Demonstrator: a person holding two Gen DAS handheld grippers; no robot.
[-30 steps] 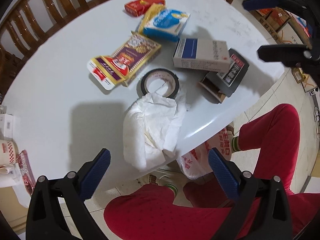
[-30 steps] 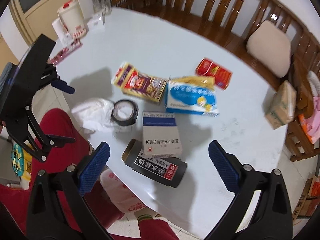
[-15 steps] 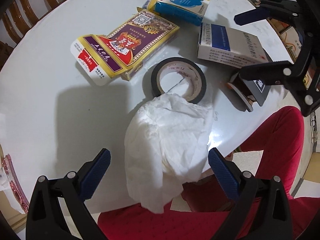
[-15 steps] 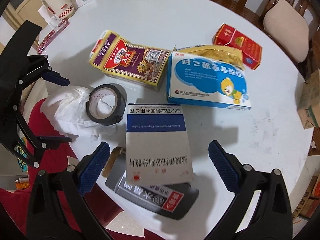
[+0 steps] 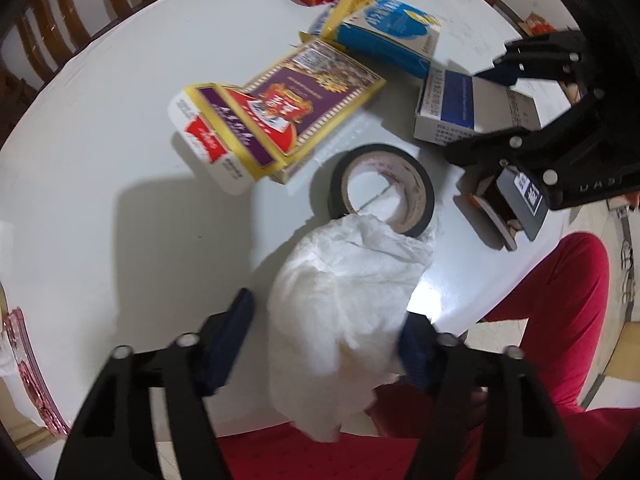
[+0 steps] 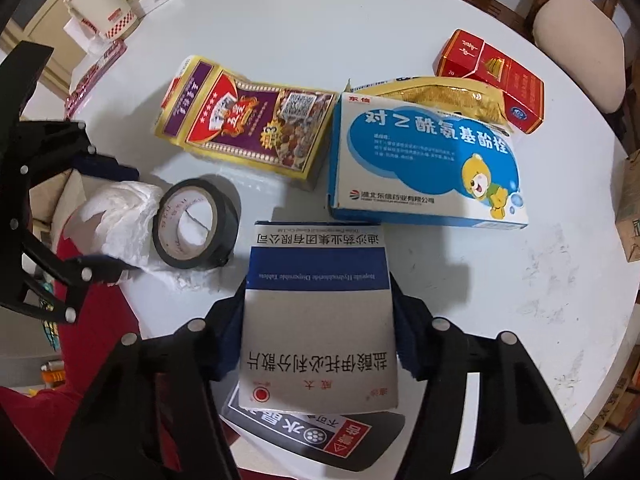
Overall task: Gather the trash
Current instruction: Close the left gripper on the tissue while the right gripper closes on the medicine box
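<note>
A crumpled white tissue (image 5: 340, 312) hangs over the near edge of the white round table (image 5: 100, 200). My left gripper (image 5: 324, 340) straddles it and its jaws are closing; the left pad (image 5: 236, 320) still stands a little off the paper. In the right wrist view my right gripper (image 6: 318, 336) points down with its jaws closing on a white and blue medicine box (image 6: 320, 280), both pads against its long sides. That box lies on a black carton (image 6: 312, 436). A black tape roll (image 6: 224, 216) sits between tissue and box.
Farther back lie a purple and yellow snack box (image 6: 248, 128), a blue medicine box (image 6: 424, 160), a yellow bag (image 6: 440, 96) and a red pack (image 6: 492, 76). A paper cup (image 6: 100, 12) stands far left. Red-trousered legs (image 5: 560, 320) are under the table edge; wooden chairs ring it.
Both grippers have come down toward the table and narrowed from wide open. The left now brackets the tissue; the right now clasps the white and blue box.
</note>
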